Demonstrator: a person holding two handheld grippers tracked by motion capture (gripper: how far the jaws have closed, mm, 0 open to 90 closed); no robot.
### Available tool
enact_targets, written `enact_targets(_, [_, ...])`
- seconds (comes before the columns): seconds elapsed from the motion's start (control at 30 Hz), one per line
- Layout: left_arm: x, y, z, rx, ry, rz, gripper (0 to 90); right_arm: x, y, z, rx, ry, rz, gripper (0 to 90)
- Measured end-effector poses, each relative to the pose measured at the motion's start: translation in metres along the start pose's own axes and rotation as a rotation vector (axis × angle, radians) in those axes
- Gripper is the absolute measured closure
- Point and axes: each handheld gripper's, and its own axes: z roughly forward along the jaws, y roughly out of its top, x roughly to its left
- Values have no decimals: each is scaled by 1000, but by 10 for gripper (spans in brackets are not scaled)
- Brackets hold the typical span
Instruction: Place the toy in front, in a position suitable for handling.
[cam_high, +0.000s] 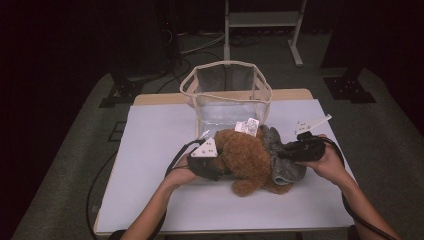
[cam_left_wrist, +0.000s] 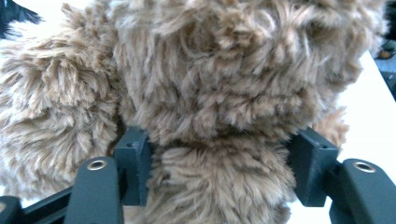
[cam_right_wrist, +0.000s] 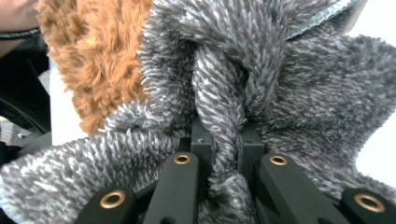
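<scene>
- High view: a brown teddy bear (cam_high: 246, 159) lies on its side on the white counter (cam_high: 160, 140), just in front of a clear open-topped bag (cam_high: 227, 92). A grey fuzzy garment (cam_high: 285, 160) wraps the bear's right end. The left claw (cam_high: 216, 167) meets the bear from the left, the right claw (cam_high: 280, 156) meets the garment from the right. The bear's long axis runs left to right, straight between the two claws, so any pull apart would work along it.
- Left gripper view: the left claw (cam_left_wrist: 219, 168) straddles a plush limb or roll of the teddy bear (cam_left_wrist: 210, 93); both pads press into the fur, so it is gripping the bear, which lies directly ahead of it.
- Right gripper view: the right claw (cam_right_wrist: 227, 140) is closed tight on a pinched fold of the grey fuzzy garment (cam_right_wrist: 280, 93), with the teddy bear (cam_right_wrist: 93, 56) beyond, to the upper left.
</scene>
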Motion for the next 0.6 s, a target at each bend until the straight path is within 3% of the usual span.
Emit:
enact_targets(0.17, [-4, 11, -9, -24, 25, 31, 407, 5, 2, 4, -40, 28, -9, 816])
enact_targets(0.23, [-8, 19, -11, 1, 43, 74, 410, 8, 5, 7, -50, 38, -16, 816])
enact_targets(0.33, [-10, 25, -17, 2, 46, 89, 411, 15, 10, 9, -67, 45, -33, 818])
enact_targets(0.37, [-9, 28, -25, -24, 51, 84, 416, 18, 13, 11, -76, 57, -35, 819])
enact_targets(0.43, [-9, 31, -30, -30, 54, 84, 419, 19, 14, 12, -80, 63, -34, 819])
enact_targets(0.6, [-11, 53, -57, -58, 75, 130, 420, 28, 25, 17, -103, 94, -53, 820])
